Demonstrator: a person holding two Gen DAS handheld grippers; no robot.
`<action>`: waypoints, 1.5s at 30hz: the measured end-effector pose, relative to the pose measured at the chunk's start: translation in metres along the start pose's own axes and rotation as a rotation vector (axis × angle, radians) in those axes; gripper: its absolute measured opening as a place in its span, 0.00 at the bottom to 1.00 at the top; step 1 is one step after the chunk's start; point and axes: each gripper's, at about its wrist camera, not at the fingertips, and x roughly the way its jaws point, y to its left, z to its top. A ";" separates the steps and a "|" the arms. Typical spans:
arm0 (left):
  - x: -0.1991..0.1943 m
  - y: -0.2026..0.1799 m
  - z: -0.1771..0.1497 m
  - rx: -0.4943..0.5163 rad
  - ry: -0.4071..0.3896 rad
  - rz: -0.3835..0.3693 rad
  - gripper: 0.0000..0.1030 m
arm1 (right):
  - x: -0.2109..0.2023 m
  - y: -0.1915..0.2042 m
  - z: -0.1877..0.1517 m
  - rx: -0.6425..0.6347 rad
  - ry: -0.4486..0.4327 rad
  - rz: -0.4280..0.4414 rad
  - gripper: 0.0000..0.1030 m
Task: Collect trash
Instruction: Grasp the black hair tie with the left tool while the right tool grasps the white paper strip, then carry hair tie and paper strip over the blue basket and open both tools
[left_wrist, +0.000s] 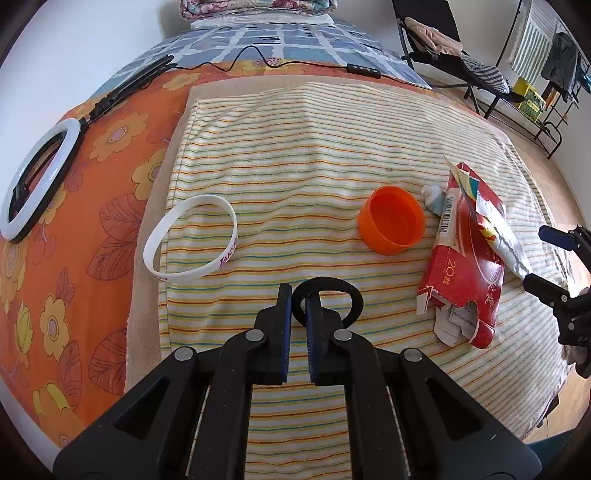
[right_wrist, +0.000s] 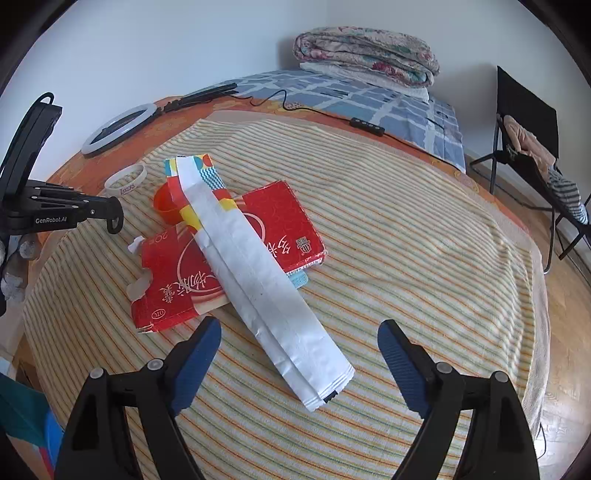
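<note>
My left gripper (left_wrist: 298, 295) is shut on a black hair tie (left_wrist: 328, 300), held just above the striped towel (left_wrist: 295, 155). An orange cup (left_wrist: 392, 224) lies on its side ahead to the right. A torn red box (left_wrist: 461, 273) lies beyond it with a long white wrapper (left_wrist: 498, 236) across it and a small tube (left_wrist: 434, 199) at its far end. My right gripper (right_wrist: 299, 339) is open, its jaws either side of the near end of the white wrapper (right_wrist: 266, 280), which rests on the red box (right_wrist: 280, 221). The orange cup (right_wrist: 168, 206) is partly hidden behind the wrapper.
A white wristband (left_wrist: 192, 240) lies at the towel's left edge. A ring light (left_wrist: 37, 181) with its stand and cable lies on the orange floral sheet (left_wrist: 92, 221). Folded quilts (right_wrist: 365, 55) sit at the bed's far end. A black chair (right_wrist: 528, 155) stands on the right.
</note>
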 end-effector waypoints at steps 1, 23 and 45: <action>0.000 0.000 0.000 0.001 0.000 -0.001 0.05 | 0.005 0.002 0.001 -0.013 0.024 0.007 0.70; -0.055 -0.022 -0.020 0.042 -0.067 -0.023 0.05 | -0.049 0.002 -0.004 0.094 -0.036 0.084 0.06; -0.139 -0.072 -0.143 0.161 -0.096 -0.038 0.05 | -0.156 0.098 -0.124 0.034 0.000 0.287 0.06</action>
